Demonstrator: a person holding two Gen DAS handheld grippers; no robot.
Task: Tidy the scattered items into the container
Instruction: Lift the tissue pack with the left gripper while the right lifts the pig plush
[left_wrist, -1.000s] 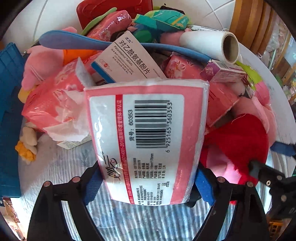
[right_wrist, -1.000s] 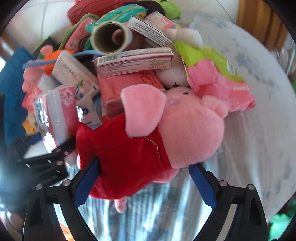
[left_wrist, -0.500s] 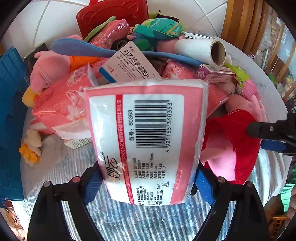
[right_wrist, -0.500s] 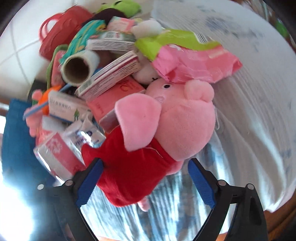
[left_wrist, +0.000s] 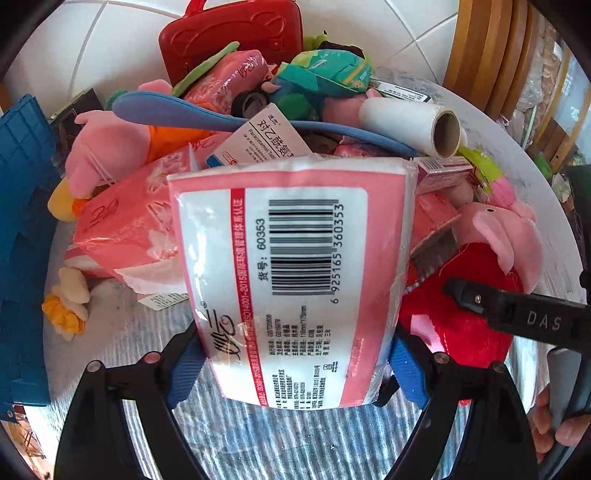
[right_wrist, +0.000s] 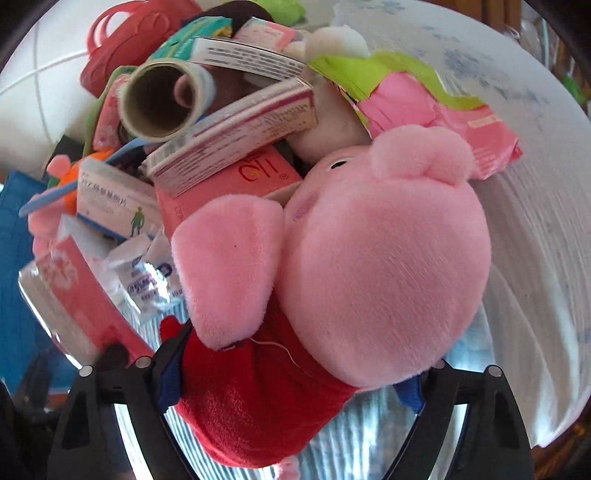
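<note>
Both grippers (left_wrist: 295, 365) (right_wrist: 291, 384) steeply downward, loaded.

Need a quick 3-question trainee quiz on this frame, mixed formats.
1. True or false: the left tongs hold a pink tissue pack with a barcode.
2. What sits between the right tongs? A) cardboard roll B) pink pig toy C) red case
3. Fill in: the pig toy wears a ___ dress.

Key: 1 true. 2 B; those tongs are closing around it. 3 red.
</note>
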